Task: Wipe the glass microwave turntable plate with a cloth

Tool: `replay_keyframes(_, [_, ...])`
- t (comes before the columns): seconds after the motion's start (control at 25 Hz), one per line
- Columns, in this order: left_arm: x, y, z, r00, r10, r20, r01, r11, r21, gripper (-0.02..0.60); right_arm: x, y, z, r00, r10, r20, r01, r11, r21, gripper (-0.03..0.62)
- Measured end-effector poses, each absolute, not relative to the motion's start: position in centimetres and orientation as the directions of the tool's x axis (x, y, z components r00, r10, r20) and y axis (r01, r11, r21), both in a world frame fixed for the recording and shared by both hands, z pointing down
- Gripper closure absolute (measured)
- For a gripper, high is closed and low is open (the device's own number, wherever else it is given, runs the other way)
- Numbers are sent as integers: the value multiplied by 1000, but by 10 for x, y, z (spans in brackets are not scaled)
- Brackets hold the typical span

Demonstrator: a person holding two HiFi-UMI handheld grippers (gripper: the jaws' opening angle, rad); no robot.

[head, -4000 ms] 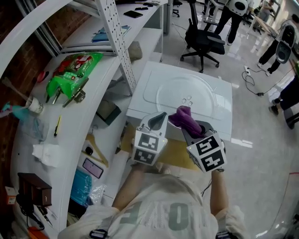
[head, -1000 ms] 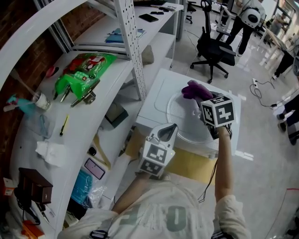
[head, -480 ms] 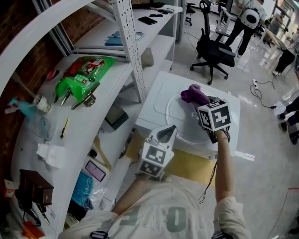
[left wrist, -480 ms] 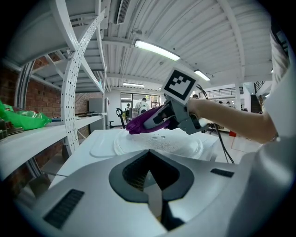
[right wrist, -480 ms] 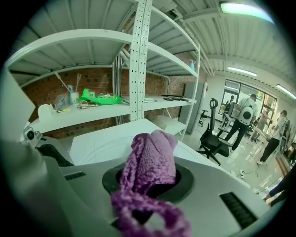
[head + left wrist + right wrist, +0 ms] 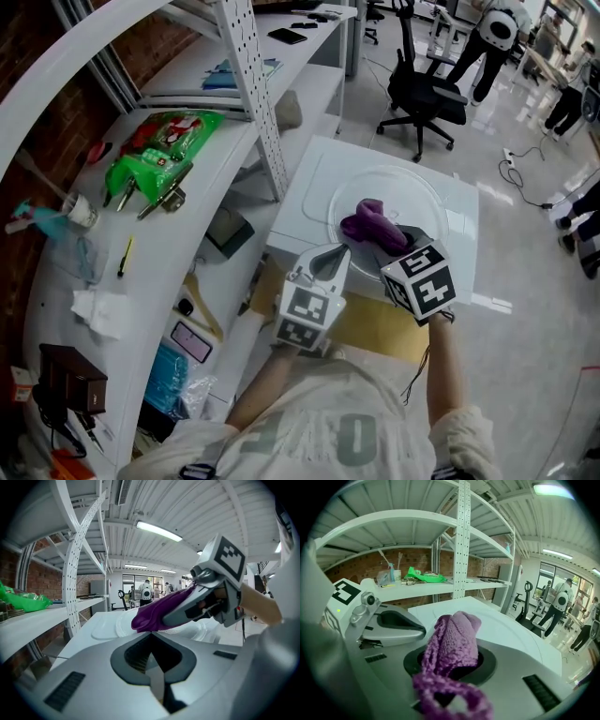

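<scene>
A purple cloth (image 6: 369, 223) is clamped between the jaws of the right hand-held gripper (image 6: 392, 240) and is held on the near part of the glass turntable plate (image 6: 417, 192), which is laid flat on top of a white appliance (image 6: 314, 183). The left hand-held gripper (image 6: 328, 255) is held just beside the right one, over the appliance's near edge. Its jaws are closed together, with nothing gripped between them.

Bright ceiling strip lights; fisheye-warped, dark-vignetted edges.
</scene>
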State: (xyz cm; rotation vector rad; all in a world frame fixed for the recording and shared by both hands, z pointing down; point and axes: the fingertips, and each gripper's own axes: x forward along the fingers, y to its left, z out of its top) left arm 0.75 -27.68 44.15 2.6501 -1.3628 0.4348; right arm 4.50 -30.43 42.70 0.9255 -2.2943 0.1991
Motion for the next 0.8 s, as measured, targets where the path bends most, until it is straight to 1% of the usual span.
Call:
replay_keyframes(0.32, [7,-277,441,550,-774,312,-812,-584,-17,578,40,-273,430,-558,-539,631,-642,762,84,539])
replay_keyframes(0.64, [7,-276,441,548,-776,312,-813,-582,-21,578,39,-267,432,-575,-520,632,-635,770,56,539])
replay_keyframes(0.8, [8,-276,441,547,-778,307,-813,-581,-24,578,47,-280,424,-557,-555,618,-655,751,85,539])
